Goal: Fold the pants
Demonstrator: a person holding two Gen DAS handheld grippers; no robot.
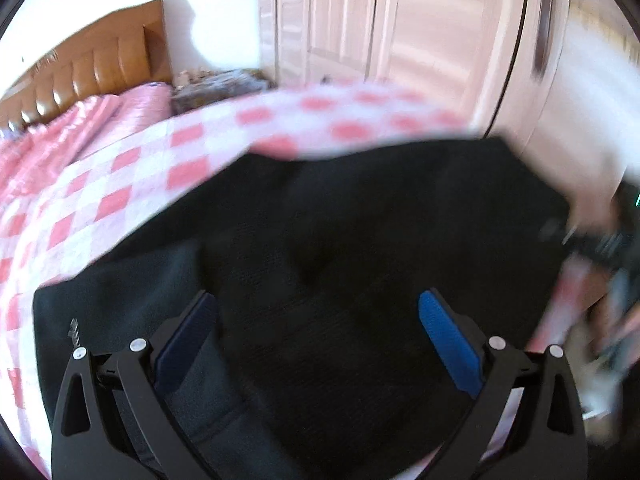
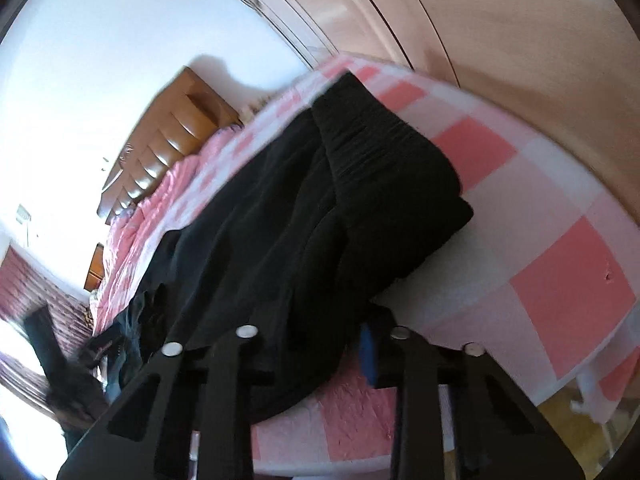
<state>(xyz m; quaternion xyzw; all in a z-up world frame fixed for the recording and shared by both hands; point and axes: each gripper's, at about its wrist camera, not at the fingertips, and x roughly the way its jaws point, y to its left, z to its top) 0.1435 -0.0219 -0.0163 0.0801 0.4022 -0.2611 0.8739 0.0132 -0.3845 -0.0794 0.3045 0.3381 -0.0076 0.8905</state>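
We had the left gripper [image 1: 316, 332] spread wide, both blue pads [image 1: 448, 340] clear, w/ nothing pinched between them; it hung just over the black pants [image 1: 360, 220], & we couldn't tell if the left-hand finger brushed the cloth. The right gripper [image 2: 320, 344] was drawn in narrow, its fingers mostly buried under the fabric, one blue pad [image 2: 369, 354] peeking out beside a fold: it looked clamped on the near edge of the pants [image 2: 300, 208]. The pants lay spread on the pink-&-white checked bedspread [image 1: 120, 184], near the bed's edge closest to us, ribbed waistband [image 2: 372, 140] at the far end in the right wrist view. Beyond them the checked cover [image 2: 560, 272] ran on toward a pink striped quilt [image 1: 80, 128], then a wooden headboard [image 1: 100, 64] against a white wall. Pale wardrobe doors [image 1: 400, 32] stood past the far side of the bed. Left wrist view was motion-blurred on its right side.
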